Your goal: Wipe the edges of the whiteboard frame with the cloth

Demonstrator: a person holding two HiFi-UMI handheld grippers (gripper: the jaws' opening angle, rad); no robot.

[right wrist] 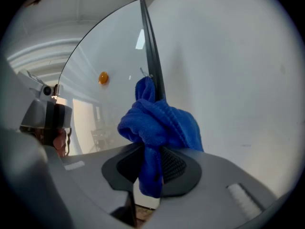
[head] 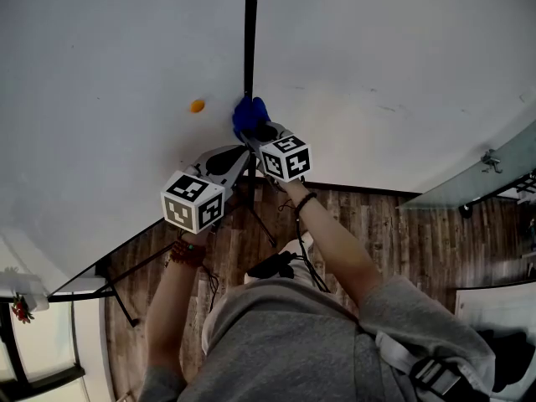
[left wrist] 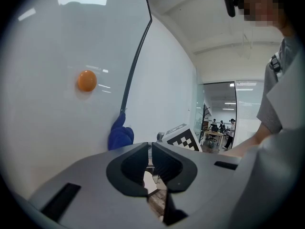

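Observation:
The whiteboard [head: 109,74] stands upright with its dark right frame edge [head: 250,32] running vertically. A blue cloth [right wrist: 159,120] is pressed against that edge [right wrist: 151,61], and my right gripper [right wrist: 151,163] is shut on it. In the head view the cloth [head: 249,113] sits on the frame just above the right gripper [head: 266,132]. My left gripper [left wrist: 149,163] is shut with nothing in it, held low and left of the cloth [left wrist: 119,135], near the board face.
An orange round magnet [head: 197,105] sticks to the whiteboard left of the frame. A white wall [head: 394,65] lies right of the frame. Black stand legs [head: 126,296] spread over the wooden floor [head: 394,233]. A glass partition [head: 481,178] stands at right.

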